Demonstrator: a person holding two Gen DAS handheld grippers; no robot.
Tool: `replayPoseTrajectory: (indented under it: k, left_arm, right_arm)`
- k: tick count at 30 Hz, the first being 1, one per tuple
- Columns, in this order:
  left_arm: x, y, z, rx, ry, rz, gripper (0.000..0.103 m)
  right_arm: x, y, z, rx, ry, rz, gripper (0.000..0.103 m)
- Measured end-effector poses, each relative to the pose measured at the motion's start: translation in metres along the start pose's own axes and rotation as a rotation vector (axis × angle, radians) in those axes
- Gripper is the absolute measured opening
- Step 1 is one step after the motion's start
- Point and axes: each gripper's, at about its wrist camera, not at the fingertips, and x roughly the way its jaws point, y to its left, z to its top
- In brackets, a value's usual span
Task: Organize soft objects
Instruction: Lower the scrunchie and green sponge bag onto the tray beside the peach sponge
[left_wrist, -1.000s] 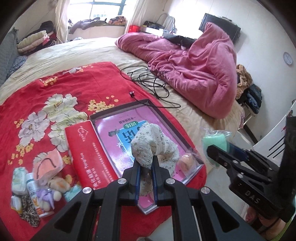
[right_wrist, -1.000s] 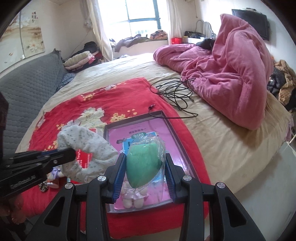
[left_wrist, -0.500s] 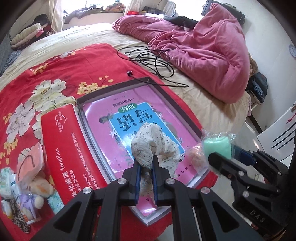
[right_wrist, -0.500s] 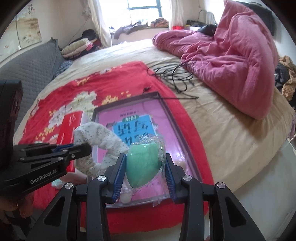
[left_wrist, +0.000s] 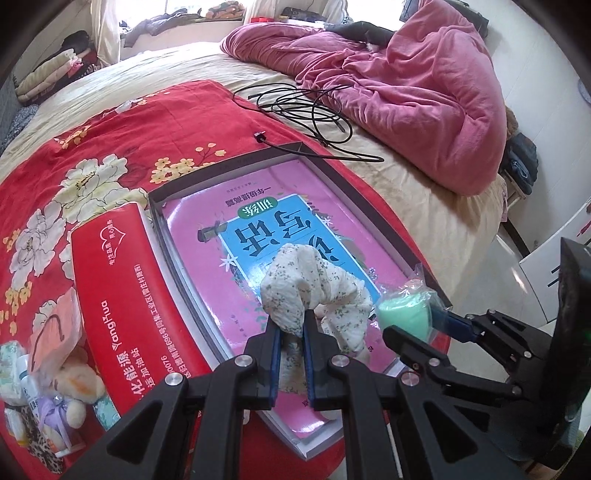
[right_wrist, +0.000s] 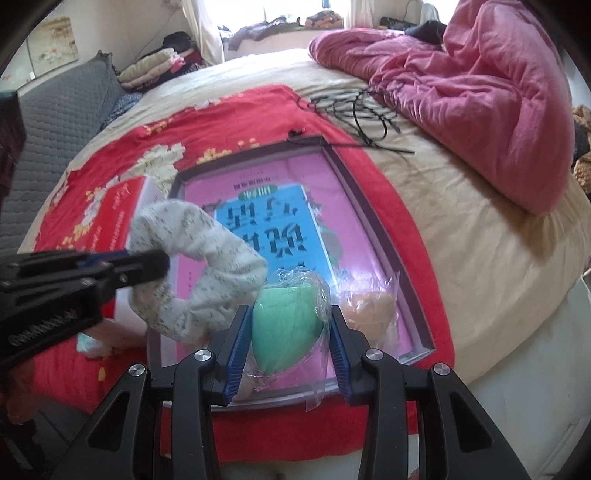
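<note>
My left gripper is shut on a white floral scrunchie, held over the near end of a shallow grey-rimmed box lined with a pink and blue book cover. The scrunchie also shows in the right wrist view. My right gripper is shut on a green sponge in clear wrap, over the box's near right corner; the sponge also shows in the left wrist view. An orange wrapped sponge lies in the box beside it.
A red tissue box lies left of the grey box on a red floral cloth. Small toys and bottles sit at the near left. Black cables and a pink duvet lie beyond. The bed edge is at right.
Both grippers have moved forward and down over the box, still holding the scrunchie and the green sponge. The box now looks larger and closer.
</note>
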Motion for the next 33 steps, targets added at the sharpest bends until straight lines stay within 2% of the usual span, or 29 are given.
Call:
replayPoseTrajectory:
  k: [8, 18, 27, 29, 33]
  left_arm:
    - [0.007, 0.005, -0.002, -0.008, 0.016, 0.002, 0.011]
    - [0.011, 0.010, -0.003, -0.021, 0.025, 0.007, 0.011]
    - [0.015, 0.013, -0.004, -0.033, 0.032, 0.012, 0.011]
    - [0.015, 0.014, -0.003, -0.038, 0.037, 0.010, 0.011]
    - [0.017, 0.015, -0.002, -0.042, 0.040, 0.004, 0.011]
  right_arm:
    - [0.022, -0.001, -0.003, -0.003, 0.041, -0.001, 0.042]
    - [0.032, -0.001, -0.006, -0.006, 0.043, -0.006, 0.042]
    - [0.028, 0.003, -0.007, -0.010, 0.026, -0.010, 0.047]
    - [0.025, 0.003, -0.007, -0.011, 0.024, -0.007, 0.054]
    - [0.018, 0.006, -0.006, -0.025, 0.006, -0.014, 0.054]
